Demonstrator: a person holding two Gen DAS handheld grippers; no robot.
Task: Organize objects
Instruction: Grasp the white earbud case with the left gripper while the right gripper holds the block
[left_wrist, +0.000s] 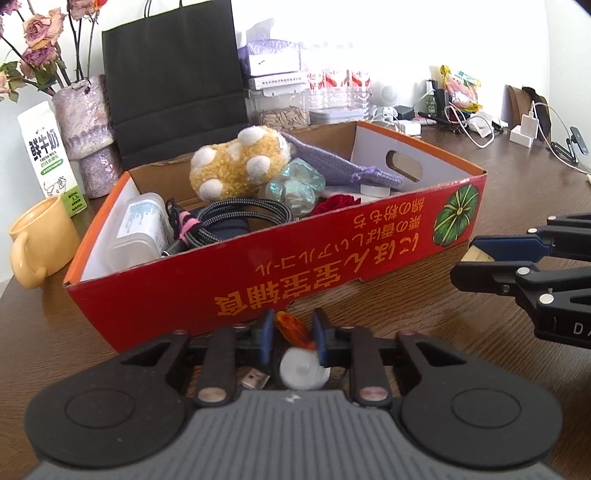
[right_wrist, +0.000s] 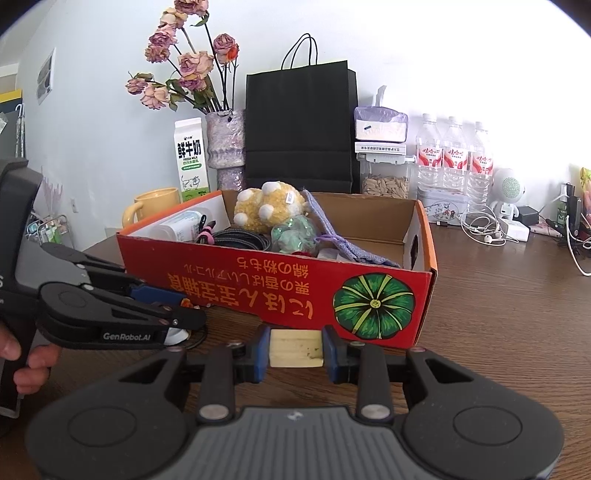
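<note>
- Box (right_wrist: 280, 291), red cardboard, open top: straight ahead of both tools, long axis running L–R; near wall rises above the fingertips, so each load must go up and over.
- Right gripper (right_wrist: 295, 349): clamped on cream block (right_wrist: 294, 352), just short of box wall.
- Left gripper (left_wrist: 293, 334): around amber piece (left_wrist: 291, 326); whether it's pinched, can't tell. White disc (left_wrist: 303, 371) below.
- Room: free slot in box's right end.
</note>
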